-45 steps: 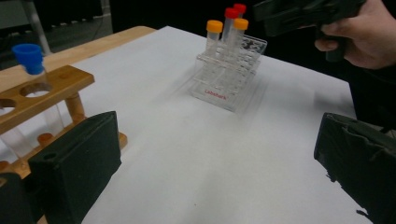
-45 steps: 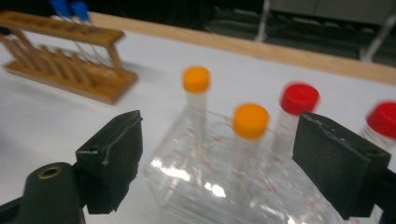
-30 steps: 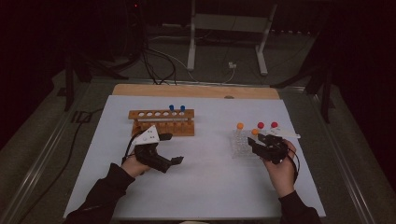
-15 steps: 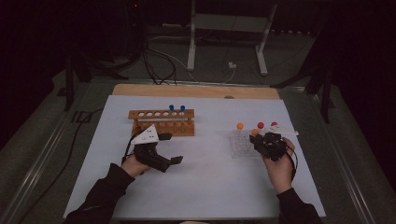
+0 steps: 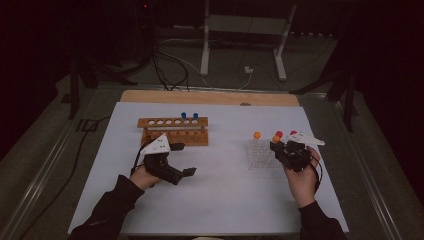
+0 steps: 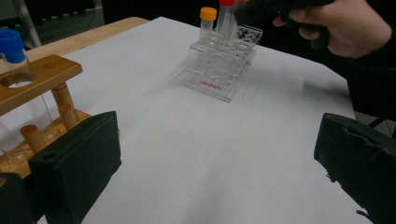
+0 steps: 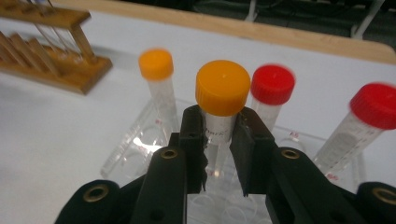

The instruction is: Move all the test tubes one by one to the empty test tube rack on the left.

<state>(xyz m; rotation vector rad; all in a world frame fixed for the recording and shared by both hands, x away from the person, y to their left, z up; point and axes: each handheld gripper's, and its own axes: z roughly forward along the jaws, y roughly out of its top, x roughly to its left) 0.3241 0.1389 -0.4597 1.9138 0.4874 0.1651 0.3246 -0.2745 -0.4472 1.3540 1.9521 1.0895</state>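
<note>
A clear plastic rack (image 5: 260,152) on the white sheet holds capped tubes: one orange (image 5: 257,135) and two red (image 5: 293,133). My right gripper (image 7: 220,126) is shut on another orange-capped tube (image 7: 222,88), clamping it just below the cap over the rack (image 7: 140,149). The jaws hide its lower end. In the high view this gripper (image 5: 280,147) sits at the rack's right side. My left gripper (image 5: 184,159) rests open in front of the wooden rack (image 5: 172,131), jaws wide apart (image 6: 219,163) with nothing between them. Two blue-capped tubes (image 5: 189,116) stand in the wooden rack.
The white sheet (image 5: 220,200) covers the table, with bare room between the racks and toward the front edge. A wooden strip (image 5: 210,97) runs along the far edge. Cables and a metal stand (image 5: 245,30) lie on the dark floor beyond.
My right gripper has edged slightly forward toward the clear rack. The left gripper has hardly moved.
</note>
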